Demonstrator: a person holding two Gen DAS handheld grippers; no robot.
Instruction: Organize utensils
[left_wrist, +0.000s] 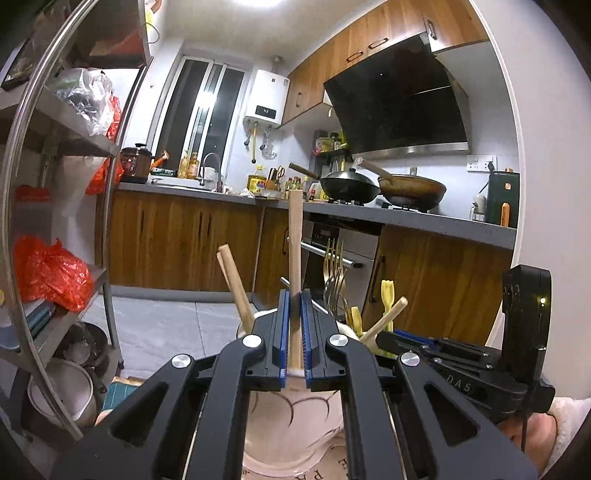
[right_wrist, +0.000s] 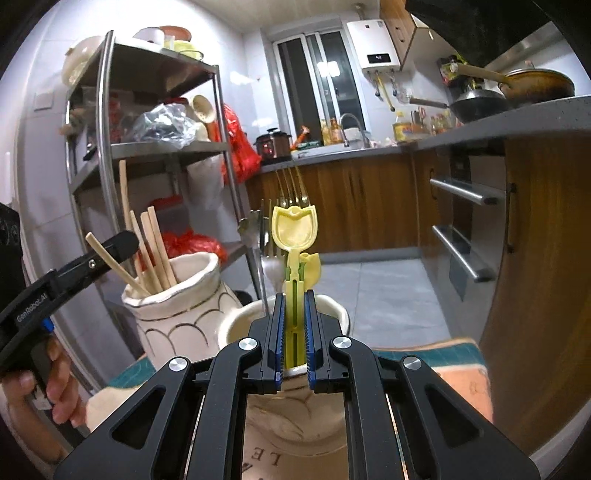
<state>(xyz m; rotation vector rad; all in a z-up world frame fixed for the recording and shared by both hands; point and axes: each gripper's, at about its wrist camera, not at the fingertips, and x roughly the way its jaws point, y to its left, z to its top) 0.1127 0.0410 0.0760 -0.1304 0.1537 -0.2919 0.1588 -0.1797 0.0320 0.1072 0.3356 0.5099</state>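
Note:
My left gripper is shut on a wooden chopstick, held upright over a cream ceramic jar. More wooden chopsticks lean in that jar. My right gripper is shut on a yellow tulip-shaped plastic utensil, over the second cream jar. Gold forks and a silver fork stand in that jar. The chopstick jar is to its left, with the left gripper above it.
A steel shelf rack with red bags and pots stands at the left. The grey counter carries two woks, bottles and a sink. Wooden cabinets and an oven are at the right. A mat lies under the jars.

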